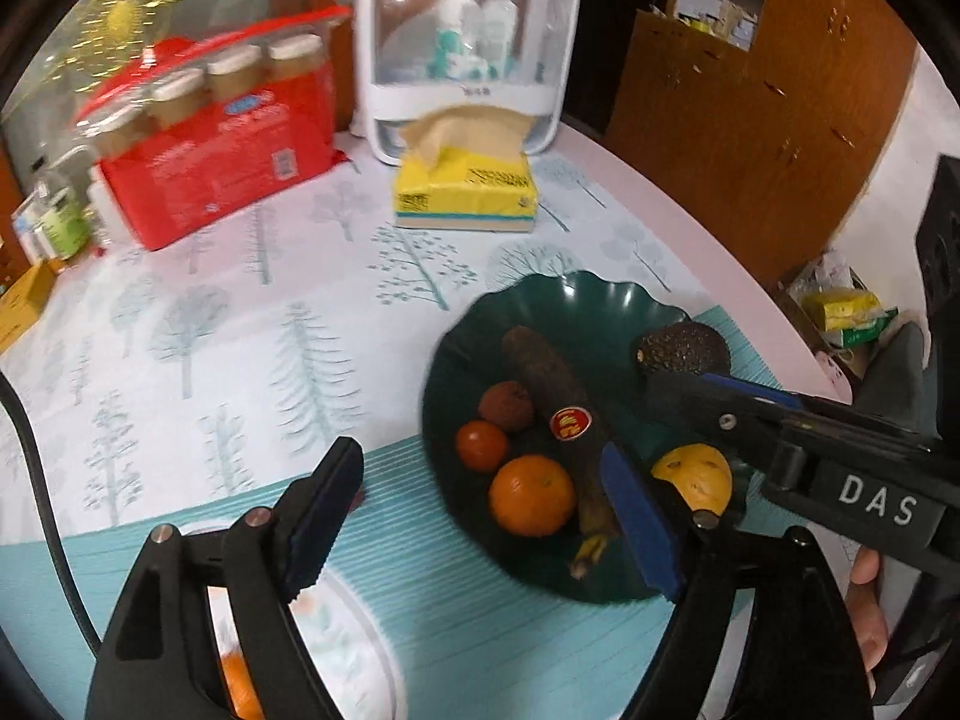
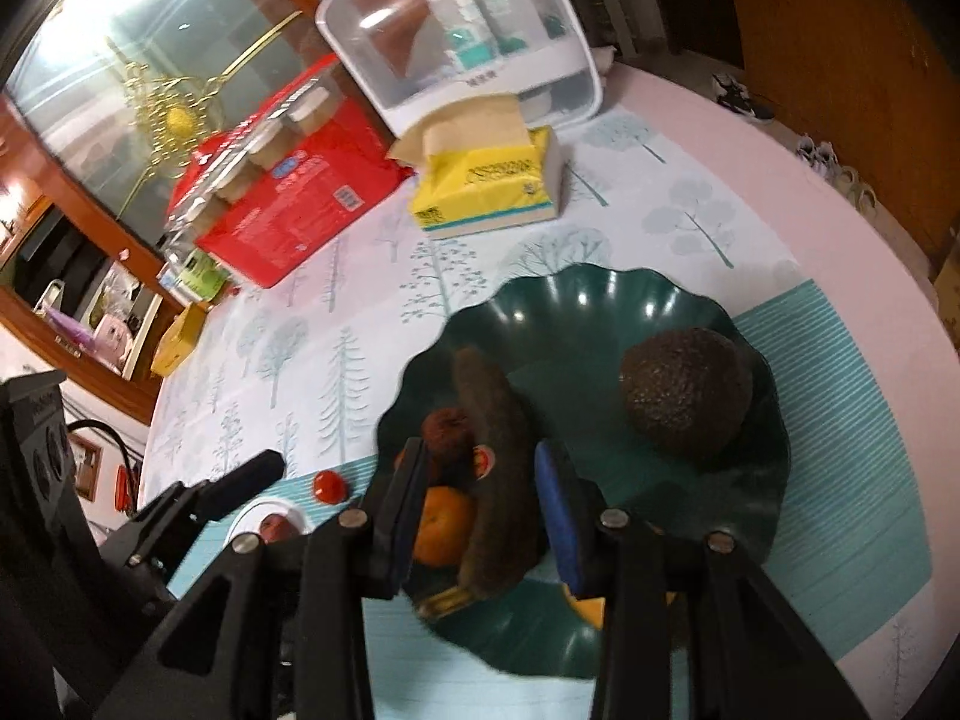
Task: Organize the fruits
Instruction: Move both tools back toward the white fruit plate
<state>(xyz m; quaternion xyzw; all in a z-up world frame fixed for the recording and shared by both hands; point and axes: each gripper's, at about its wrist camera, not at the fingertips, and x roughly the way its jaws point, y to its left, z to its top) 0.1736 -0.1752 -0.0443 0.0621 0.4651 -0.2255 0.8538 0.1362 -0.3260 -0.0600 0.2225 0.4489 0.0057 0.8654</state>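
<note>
A dark green wavy plate [image 1: 576,306] holds a blackened banana [image 1: 552,390], a brownish-red lychee [image 1: 507,407], a small tomato [image 1: 481,445], an orange [image 1: 531,495], a yellow lemon piece [image 1: 696,477] and an avocado [image 1: 684,348]. My left gripper [image 1: 480,450] hovers open over the plate's near left side, with nothing between its pads. My right gripper [image 2: 480,450] hangs above the banana [image 2: 492,420] and orange [image 2: 441,525], jaws narrowly apart and gripping nothing. The avocado [image 2: 687,393] lies to its right. In the left wrist view its tips [image 1: 660,387] sit just below the avocado.
A white plate [image 1: 354,624] with orange fruit lies on the teal placemat [image 1: 390,480], and a small tomato [image 2: 330,485] rests beside it. At the back stand a yellow tissue pack [image 1: 462,192], a white storage box [image 1: 468,48] and a red jar package [image 1: 222,168]. The table edge curves at the right.
</note>
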